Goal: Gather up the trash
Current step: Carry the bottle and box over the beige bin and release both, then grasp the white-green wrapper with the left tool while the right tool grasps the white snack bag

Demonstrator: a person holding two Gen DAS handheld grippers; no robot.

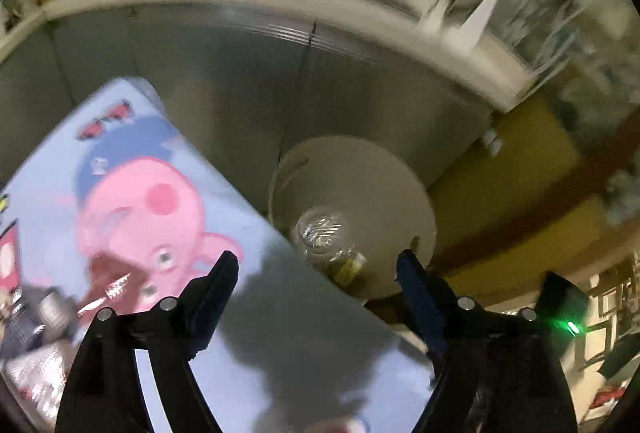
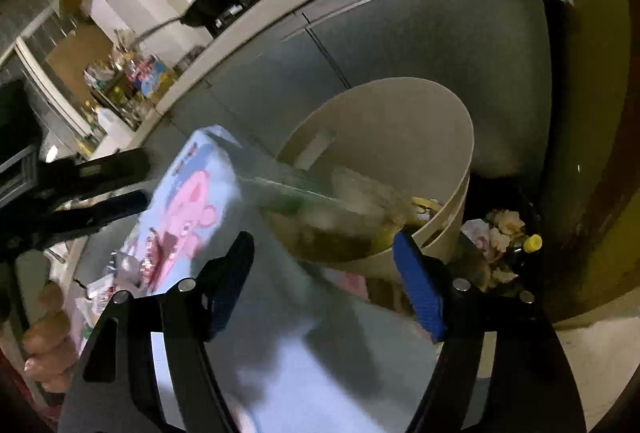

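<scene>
A large light-blue box with a pink cartoon pig (image 1: 132,201) lies tilted in front of a beige trash bin (image 1: 412,201). The bin holds a clear plastic bottle (image 1: 320,229) and other trash. My left gripper (image 1: 316,269) is open, its fingers spread above the box's near part. In the right wrist view the same box (image 2: 192,205) leans with one edge at the bin (image 2: 448,137), which is filled with clear plastic and yellowish trash. My right gripper (image 2: 324,253) is open over the box's plain side. The left gripper (image 2: 100,189) shows at the left.
Grey cabinet fronts (image 1: 240,81) under a pale counter stand behind the bin. Loose trash and a yellow-capped bottle (image 2: 532,243) lie on the dark floor right of the bin. Wrappers (image 1: 36,313) lie at lower left. A yellow-brown wall (image 1: 532,161) is at right.
</scene>
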